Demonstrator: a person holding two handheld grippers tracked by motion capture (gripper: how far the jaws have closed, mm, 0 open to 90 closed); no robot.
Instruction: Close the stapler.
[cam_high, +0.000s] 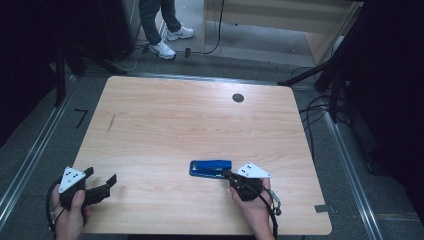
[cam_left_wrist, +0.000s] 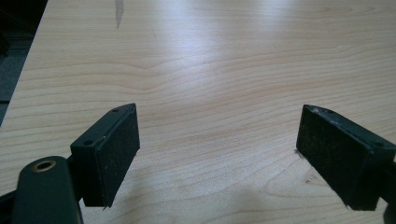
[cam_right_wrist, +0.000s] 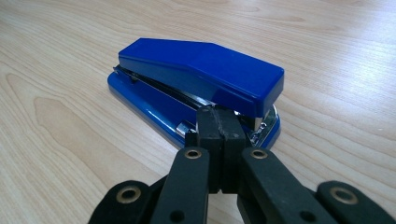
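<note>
Currently the right gripper (cam_right_wrist: 219, 126), jaws pressed together, is nudging the blue stapler (cam_right_wrist: 196, 88); pushing squarely avoids spinning it. Left gripper (cam_left_wrist: 217, 154) is waiting, jaws wide.

One blue stapler (cam_high: 210, 168) lies on one wooden desk (cam_high: 200, 120); two hand-held grippers are present, a left hand-held gripper (cam_high: 100, 186) and a right hand-held gripper (cam_high: 227, 174); two white shoes (cam_high: 171, 42) stand beyond.

Bare table (cam_high: 175, 125) all round; only the stapler (cam_high: 210, 168) obstructs.
</note>
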